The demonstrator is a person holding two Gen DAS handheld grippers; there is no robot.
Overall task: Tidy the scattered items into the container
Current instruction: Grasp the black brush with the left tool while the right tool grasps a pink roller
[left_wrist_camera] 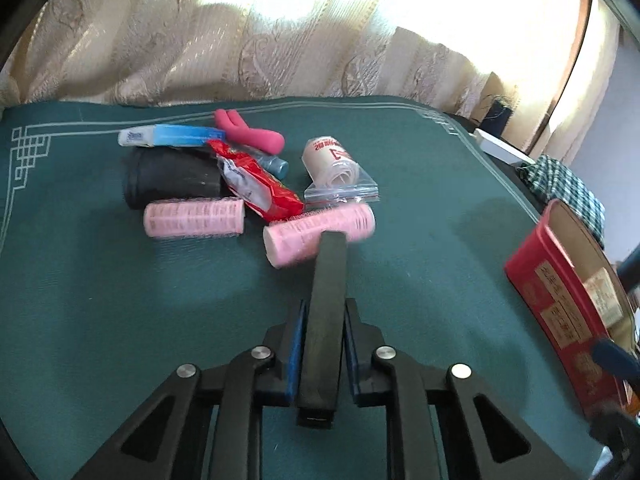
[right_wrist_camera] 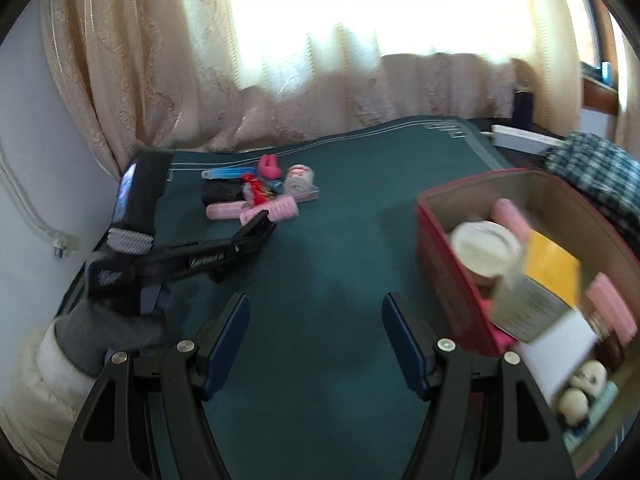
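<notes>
Container (right_wrist_camera: 448, 280) wall labels blur unreadably; left gripper (left_wrist_camera: 322, 320) clamps a black bar (left_wrist_camera: 326, 280).

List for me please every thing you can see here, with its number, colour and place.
hair rollers: 2, pink, front of the pile
packet: 1, red, pile centre
roll: 1, black, pile left
tube: 1, blue and white, pile back
forked item: 1, magenta, pile back
bandage in bag: 1, beige, pile right
box: 1, red, right side, blurred items inside
table cloth: 1, green, under everything
curtain: beige, behind the table
checked cloth: 1, behind the box
brush: 1, black, in the left tool
left tool: shut on the brush
right tool: open, empty
</notes>
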